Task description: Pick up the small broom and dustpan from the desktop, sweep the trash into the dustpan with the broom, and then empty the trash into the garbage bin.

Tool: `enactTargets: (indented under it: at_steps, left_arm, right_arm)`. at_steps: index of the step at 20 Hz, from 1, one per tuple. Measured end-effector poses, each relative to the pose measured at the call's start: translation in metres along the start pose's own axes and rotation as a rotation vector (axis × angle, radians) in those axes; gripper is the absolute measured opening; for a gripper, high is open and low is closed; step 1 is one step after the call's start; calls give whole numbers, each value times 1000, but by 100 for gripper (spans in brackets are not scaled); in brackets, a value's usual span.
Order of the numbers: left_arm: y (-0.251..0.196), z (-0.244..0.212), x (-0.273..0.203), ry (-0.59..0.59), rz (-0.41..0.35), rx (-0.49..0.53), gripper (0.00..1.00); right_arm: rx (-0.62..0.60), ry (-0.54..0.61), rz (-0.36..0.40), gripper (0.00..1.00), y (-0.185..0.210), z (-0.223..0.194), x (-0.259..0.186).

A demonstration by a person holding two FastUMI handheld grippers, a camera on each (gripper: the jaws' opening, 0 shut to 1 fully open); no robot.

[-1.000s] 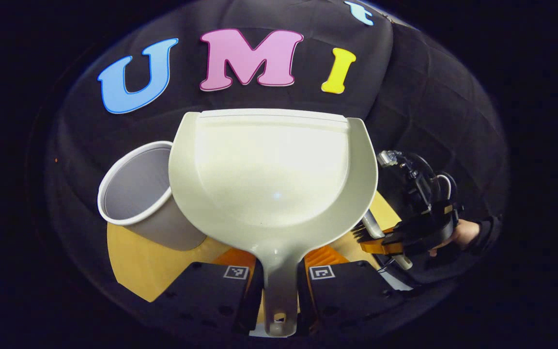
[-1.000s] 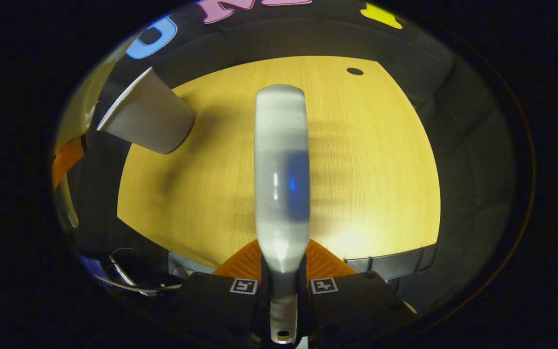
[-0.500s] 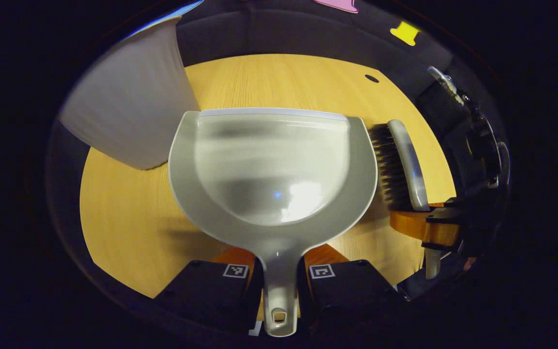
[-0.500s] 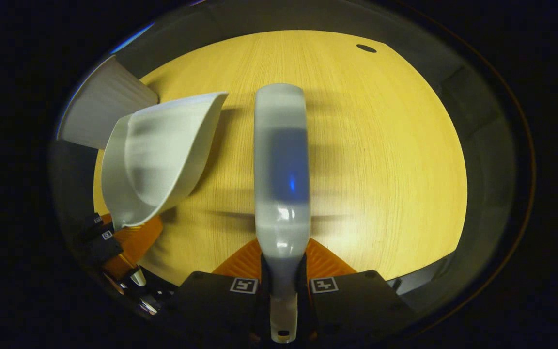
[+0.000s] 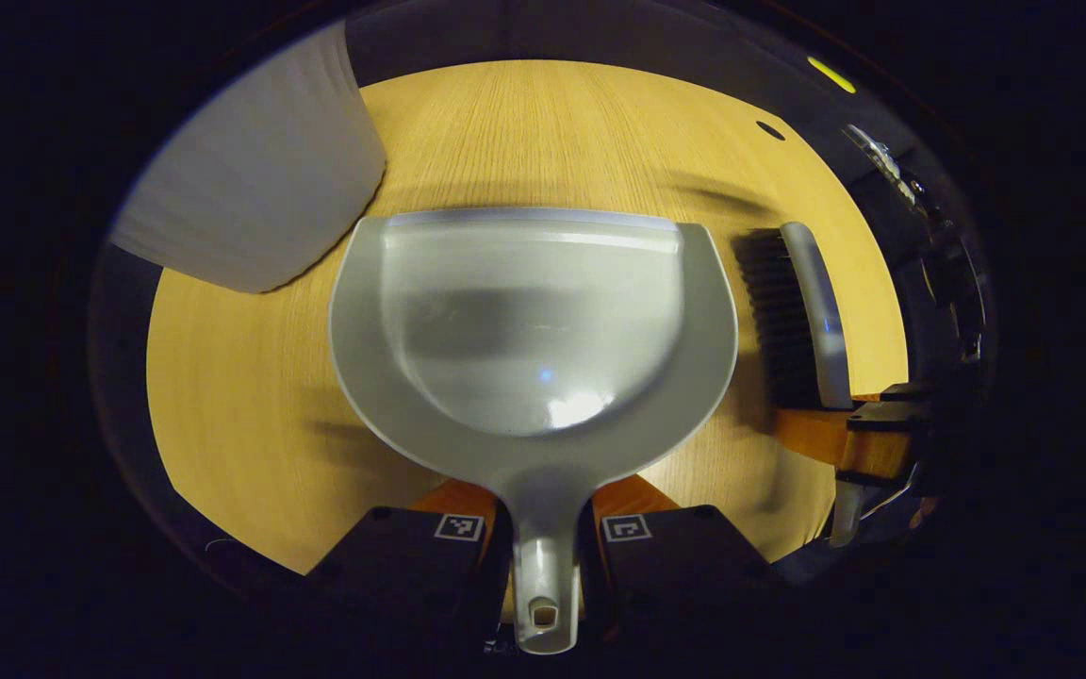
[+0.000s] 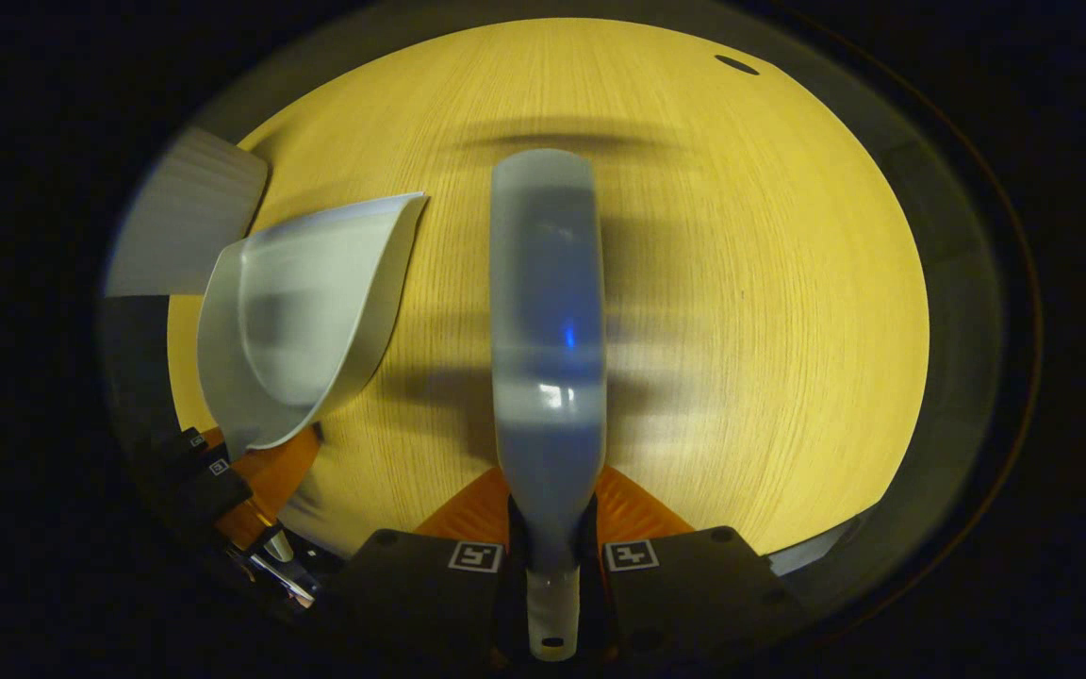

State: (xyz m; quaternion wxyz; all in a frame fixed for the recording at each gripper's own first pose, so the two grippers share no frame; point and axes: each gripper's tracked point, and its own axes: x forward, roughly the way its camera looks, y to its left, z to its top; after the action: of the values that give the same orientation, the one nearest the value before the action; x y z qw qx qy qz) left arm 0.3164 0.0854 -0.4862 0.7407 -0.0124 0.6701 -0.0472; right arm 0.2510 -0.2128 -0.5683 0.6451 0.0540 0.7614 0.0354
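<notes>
Dustpans: one, the pale dustpan (image 5: 534, 321), which shows also in the right gripper view (image 6: 303, 311).
Brooms: one, the small broom (image 6: 548, 321), seen from the side with its dark bristles in the left gripper view (image 5: 802, 311).
Bins: one, the grey garbage bin (image 5: 255, 203) at the tabletop's far left edge.
Claws: two, the left claw (image 5: 543, 542) and the right claw (image 6: 551, 566).
Tabletops: one wooden tabletop (image 6: 750, 283).
Holes in the tabletop: one dark round hole (image 6: 737, 64) near the far edge.
</notes>
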Motion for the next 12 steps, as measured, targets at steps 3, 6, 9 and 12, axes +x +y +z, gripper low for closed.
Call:
enactTargets:
  at_steps: [3, 6, 9, 12]
  left_arm:
    - [4, 2, -3, 7, 18, -2, 30]
    - [0, 0, -2, 22, 16, 4, 31]
    - [-3, -1, -7, 21, 6, 17, 77]
    - [-5, -3, -14, 6, 17, -8, 83]
  right_arm:
    - [17, 16, 10, 26, 3, 2, 2]
    - [22, 42, 41, 31, 5, 1, 2]
    - [11, 15, 37, 60, 2, 5, -1]
    - [26, -22, 75, 87, 7, 10, -13]
